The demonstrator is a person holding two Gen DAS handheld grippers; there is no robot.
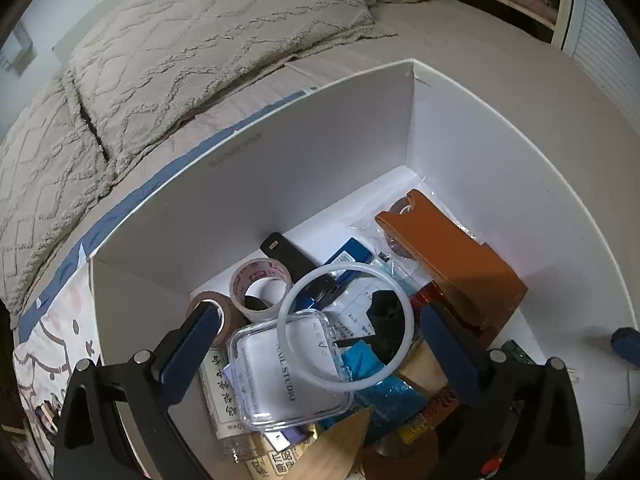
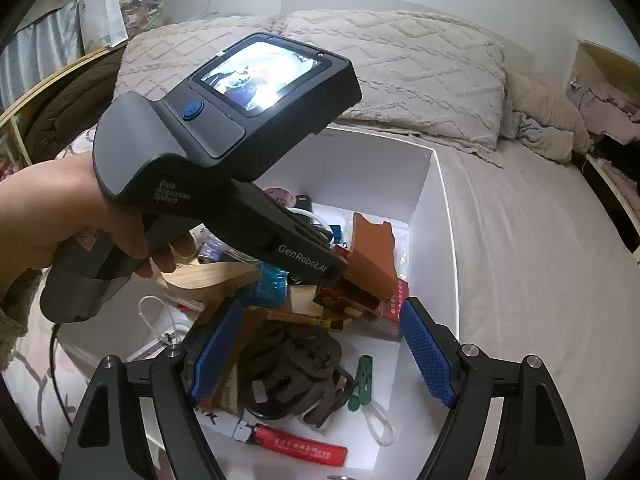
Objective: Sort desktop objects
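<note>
Bed with beige quilted pillows (image 1: 192, 60); white cardboard box (image 1: 280, 184) of mixed clutter on it.
Left gripper (image 1: 320, 344), jaws fully spread, empty, straddles clear plastic case (image 1: 288, 376): centre, then close squarely. Right gripper (image 2: 320, 348), jaws wide, empty.

Left wrist view: close, steeply down into white box (image 1: 256, 184) on bed. Right wrist view: nearer side, downward, left hand (image 2: 76, 216) ahead. Shared: box contents, pillows.

The white box (image 1: 304, 184) holds an orange-brown case (image 1: 452, 264), a translucent white ring (image 1: 404, 344), a red lighter (image 2: 300, 446) and a green clip (image 2: 362, 382). Both grippers' pads (image 2: 424, 352) are blue with a dotted texture. The beige pillows (image 1: 208, 52) carry a raised zigzag pattern.
</note>
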